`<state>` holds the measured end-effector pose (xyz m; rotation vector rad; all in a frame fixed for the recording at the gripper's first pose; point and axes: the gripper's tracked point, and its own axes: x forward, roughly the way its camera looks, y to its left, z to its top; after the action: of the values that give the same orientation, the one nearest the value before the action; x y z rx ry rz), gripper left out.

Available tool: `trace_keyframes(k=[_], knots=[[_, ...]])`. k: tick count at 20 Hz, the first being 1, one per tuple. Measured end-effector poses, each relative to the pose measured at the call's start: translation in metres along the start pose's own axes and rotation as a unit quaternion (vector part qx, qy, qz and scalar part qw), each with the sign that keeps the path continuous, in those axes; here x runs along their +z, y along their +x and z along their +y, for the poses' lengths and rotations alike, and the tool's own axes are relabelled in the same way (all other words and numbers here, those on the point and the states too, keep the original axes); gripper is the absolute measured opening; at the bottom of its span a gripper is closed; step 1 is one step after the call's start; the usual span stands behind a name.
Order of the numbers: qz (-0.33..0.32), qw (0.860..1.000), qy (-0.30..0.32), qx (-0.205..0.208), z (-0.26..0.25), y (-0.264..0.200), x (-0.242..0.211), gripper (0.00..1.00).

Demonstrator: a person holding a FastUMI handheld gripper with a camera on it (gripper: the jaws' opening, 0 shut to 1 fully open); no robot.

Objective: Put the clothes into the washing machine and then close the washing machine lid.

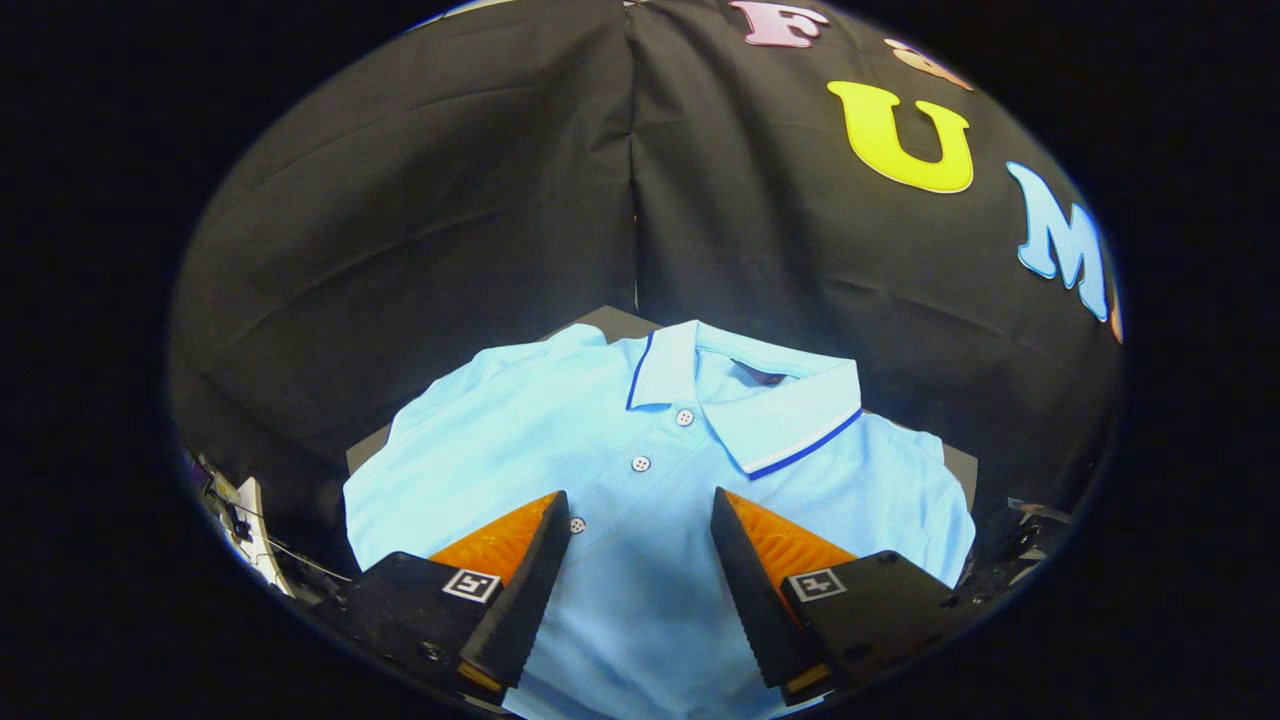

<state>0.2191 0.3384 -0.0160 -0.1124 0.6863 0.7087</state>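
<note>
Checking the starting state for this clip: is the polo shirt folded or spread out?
Folded. The light blue polo shirt lies flat, sleeves tucked under, collar beyond the open gripper, whose fingers hover apart above its button placket.

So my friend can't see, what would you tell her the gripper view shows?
A light blue polo shirt lies flat on a dark table, collar at the far end and three white buttons down the front. The open gripper hovers over the shirt's middle, its jaws spread apart with the lowest button beside one of them. Black cloth hangs behind.
</note>
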Motion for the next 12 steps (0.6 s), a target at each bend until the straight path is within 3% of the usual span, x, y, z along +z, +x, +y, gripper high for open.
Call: trace_keyframes(k=[7,9,12], knots=[[-0.002,1.000,0.001,0.012,0.005,0.003,0.005,0.89],[-0.032,0.999,0.034,0.004,0.001,0.005,0.007,0.19],[-0.038,0.998,0.048,0.015,0.004,0.002,0.009,0.13]])
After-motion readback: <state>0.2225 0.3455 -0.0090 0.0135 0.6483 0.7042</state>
